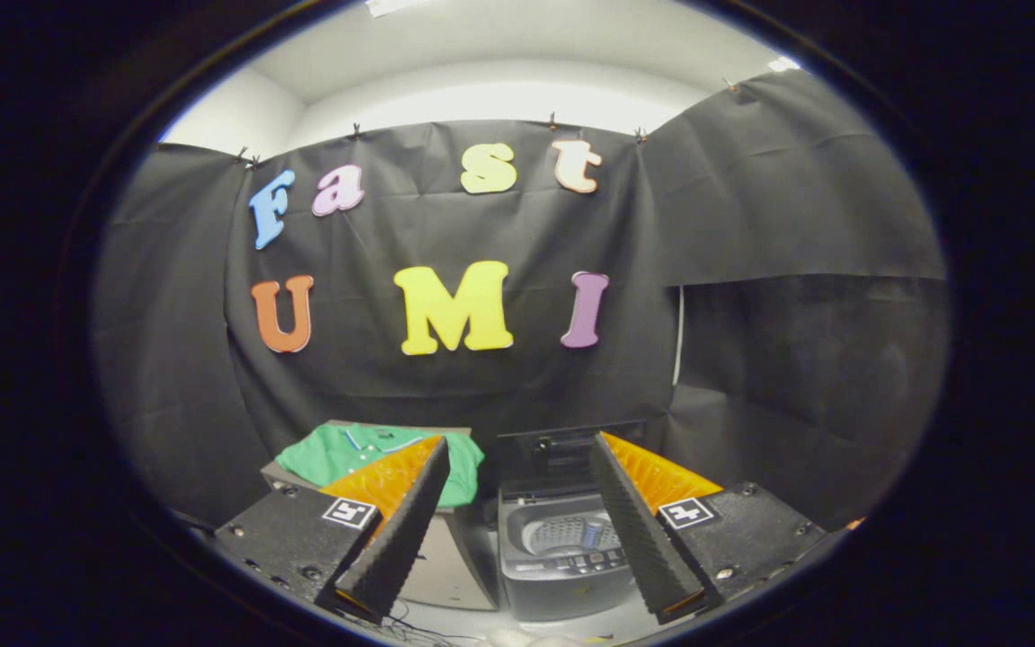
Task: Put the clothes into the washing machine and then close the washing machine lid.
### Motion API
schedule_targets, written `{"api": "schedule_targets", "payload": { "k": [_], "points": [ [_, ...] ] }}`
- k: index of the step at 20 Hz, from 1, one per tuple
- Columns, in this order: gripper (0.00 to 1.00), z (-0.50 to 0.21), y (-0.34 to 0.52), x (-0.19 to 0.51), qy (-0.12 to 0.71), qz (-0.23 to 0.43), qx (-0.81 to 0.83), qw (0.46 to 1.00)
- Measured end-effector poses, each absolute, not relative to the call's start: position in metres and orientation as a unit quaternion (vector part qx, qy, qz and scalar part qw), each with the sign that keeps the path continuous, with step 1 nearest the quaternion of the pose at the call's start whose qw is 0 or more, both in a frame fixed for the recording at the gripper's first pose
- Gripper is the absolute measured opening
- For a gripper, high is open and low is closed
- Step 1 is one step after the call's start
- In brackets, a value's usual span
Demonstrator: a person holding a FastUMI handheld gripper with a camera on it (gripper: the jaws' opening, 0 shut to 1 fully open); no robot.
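Green garment (365, 454) lies beyond the spread, empty gripper (517, 449), seemingly on a box.

A staged recording booth is indicated by black cloth (499, 377) clipped up as walls below a white ceiling (499, 54), with a small top-loading washing machine (558, 557) placed at lower centre.

Black cloth walls (778, 207) clipped beneath a bright white ceiling (499, 54).
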State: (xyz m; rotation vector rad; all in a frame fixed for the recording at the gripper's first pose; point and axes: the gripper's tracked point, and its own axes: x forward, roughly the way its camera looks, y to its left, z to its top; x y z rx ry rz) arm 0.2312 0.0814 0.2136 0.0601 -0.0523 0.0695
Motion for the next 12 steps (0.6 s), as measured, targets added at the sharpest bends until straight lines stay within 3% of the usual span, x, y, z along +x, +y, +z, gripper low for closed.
{"api": "schedule_targets", "payload": {
  "k": [12],
  "points": [
    [0.99, 0.225, 0.224, 0.381, 0.044, 0.117, 0.036, 0.992]
  ]
}}
